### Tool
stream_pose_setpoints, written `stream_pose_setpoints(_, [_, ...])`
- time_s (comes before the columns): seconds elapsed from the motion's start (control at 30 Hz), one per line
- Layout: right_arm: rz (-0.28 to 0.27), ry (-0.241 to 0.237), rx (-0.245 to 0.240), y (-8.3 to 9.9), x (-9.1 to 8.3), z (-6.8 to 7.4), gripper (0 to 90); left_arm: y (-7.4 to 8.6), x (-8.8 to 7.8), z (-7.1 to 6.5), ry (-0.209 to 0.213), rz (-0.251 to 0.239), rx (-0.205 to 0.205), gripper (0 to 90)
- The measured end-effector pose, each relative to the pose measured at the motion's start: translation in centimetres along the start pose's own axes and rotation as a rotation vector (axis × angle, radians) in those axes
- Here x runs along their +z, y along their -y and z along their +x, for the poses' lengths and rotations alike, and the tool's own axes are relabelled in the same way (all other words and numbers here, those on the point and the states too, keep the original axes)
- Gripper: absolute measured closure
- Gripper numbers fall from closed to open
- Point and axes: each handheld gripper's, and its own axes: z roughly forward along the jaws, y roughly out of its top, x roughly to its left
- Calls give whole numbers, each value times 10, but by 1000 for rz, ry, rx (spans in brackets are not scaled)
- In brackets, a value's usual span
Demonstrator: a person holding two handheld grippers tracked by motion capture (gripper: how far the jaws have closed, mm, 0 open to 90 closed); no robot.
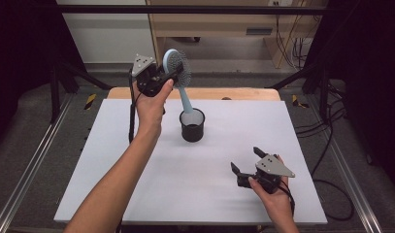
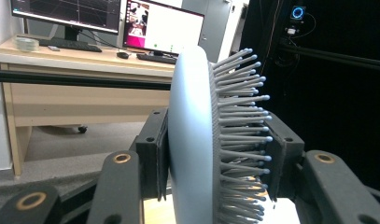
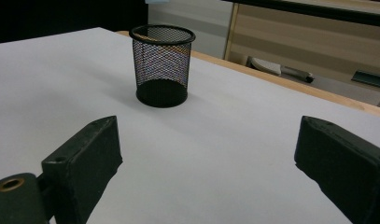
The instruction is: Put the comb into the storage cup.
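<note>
A: Two grippers, one brush. Your left gripper [image 1: 167, 77] clamps the head of the pale blue hairbrush [image 1: 177, 68], one jaw on the smooth back, the other pressing into the bristles [image 2: 239, 121]. You hold it up above the far side of the white table [image 1: 137, 194], tilted, with the handle pointing down toward the black mesh cup [image 1: 192, 125].

B: And my right?

A: Your right gripper [image 1: 247, 162] sits low over the near right of the table, jaws spread wide with nothing between them. It faces the cup from well apart.

B: Is the handle in the cup yet?

A: From above, the handle tip sits at the rim or just over it; I cannot tell whether it is inside. Seen from your right gripper, the cup looks empty apart from something thin leaning against its far wall.

B: What can go wrong?

A: Mostly three things, I think. The bristle-side jaw grips springy pins, so the brush may twist or slip as you lower it. The handle comes in at a slant, so it may catch the rim and miss. And the cup is light and nothing steadies it, so a sideways push could tip or slide it
</note>
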Motion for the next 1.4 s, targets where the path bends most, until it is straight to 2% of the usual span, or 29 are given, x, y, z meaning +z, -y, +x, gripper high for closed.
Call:
stream_pose_setpoints(0.13, [2, -3, -2, 0, 0, -1, 74, 2, 2, 0, -2, -5, -10, 505])
stream_pose_setpoints(0.3, [4, -5, -5, 0, 0, -1, 75, 5, 4, -1, -1, 2, 3, 505])
stream_pose_setpoints(1.4, [14, -22, -10, 1, 1, 0, 75, 39, 14, -2, -18, 45, 2, 503])
